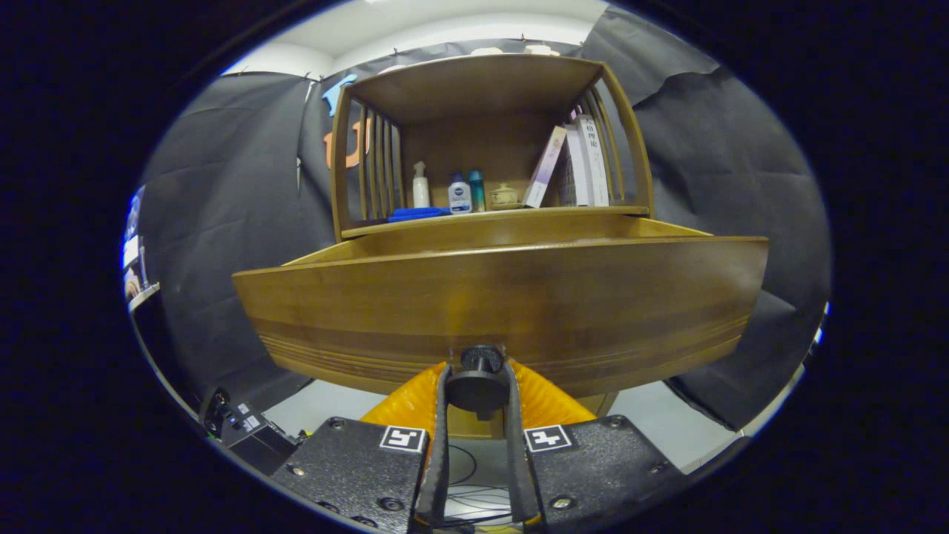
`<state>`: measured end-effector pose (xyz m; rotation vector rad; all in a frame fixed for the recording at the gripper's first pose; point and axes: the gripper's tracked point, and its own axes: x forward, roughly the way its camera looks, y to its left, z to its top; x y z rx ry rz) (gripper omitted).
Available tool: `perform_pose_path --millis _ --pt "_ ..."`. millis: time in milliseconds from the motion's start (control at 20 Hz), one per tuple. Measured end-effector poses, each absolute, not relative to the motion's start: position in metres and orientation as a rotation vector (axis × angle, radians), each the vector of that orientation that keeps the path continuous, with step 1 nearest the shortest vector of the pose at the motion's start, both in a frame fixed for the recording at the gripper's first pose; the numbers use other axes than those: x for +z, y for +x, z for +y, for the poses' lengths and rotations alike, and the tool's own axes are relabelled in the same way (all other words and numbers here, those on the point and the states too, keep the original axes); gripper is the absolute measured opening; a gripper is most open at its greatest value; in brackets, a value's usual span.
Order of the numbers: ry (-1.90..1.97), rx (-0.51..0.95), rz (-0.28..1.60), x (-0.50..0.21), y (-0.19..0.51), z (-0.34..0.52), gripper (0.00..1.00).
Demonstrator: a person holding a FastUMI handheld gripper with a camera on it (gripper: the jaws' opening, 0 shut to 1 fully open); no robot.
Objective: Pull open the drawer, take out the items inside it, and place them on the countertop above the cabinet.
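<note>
Two fingers of my gripper (480,382) are clamped on the drawer knob (480,378), one each side. That wooden drawer (504,297) sits pulled out from the cabinet, below the countertop (489,215) where bottles (460,194) and books (582,163) stand.

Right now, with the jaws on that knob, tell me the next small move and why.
Probably let go of the knob and lift the gripper above the drawer front. The drawer looks pulled well out from under the shelf, and its front hides whatever is inside. The jaws stand closed on the knob, so nothing can be picked until they release.
</note>
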<state>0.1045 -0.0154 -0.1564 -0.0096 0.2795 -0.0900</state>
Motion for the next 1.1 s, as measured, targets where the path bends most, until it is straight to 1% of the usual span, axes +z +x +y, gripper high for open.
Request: perform_pose_path --millis 100,250,400,600,700,800,1100 --pt "-0.028 -0.093 0.305 -0.156 0.099 -0.019 0.46" --pt "-0.061 -0.104 0.290 -0.134 0.092 -0.019 0.61" --pt "-0.067 -0.048 0.250 -0.092 0.088 -0.001 0.76" --pt "-0.092 -0.040 0.203 -0.030 0.103 0.019 0.99" --pt "-0.112 -0.024 0.207 -0.010 0.121 0.026 0.99" --pt "-0.135 -0.034 0.255 -0.002 0.144 0.022 0.99" --pt "-0.081 -0.042 0.548 -0.025 0.203 0.010 0.99"
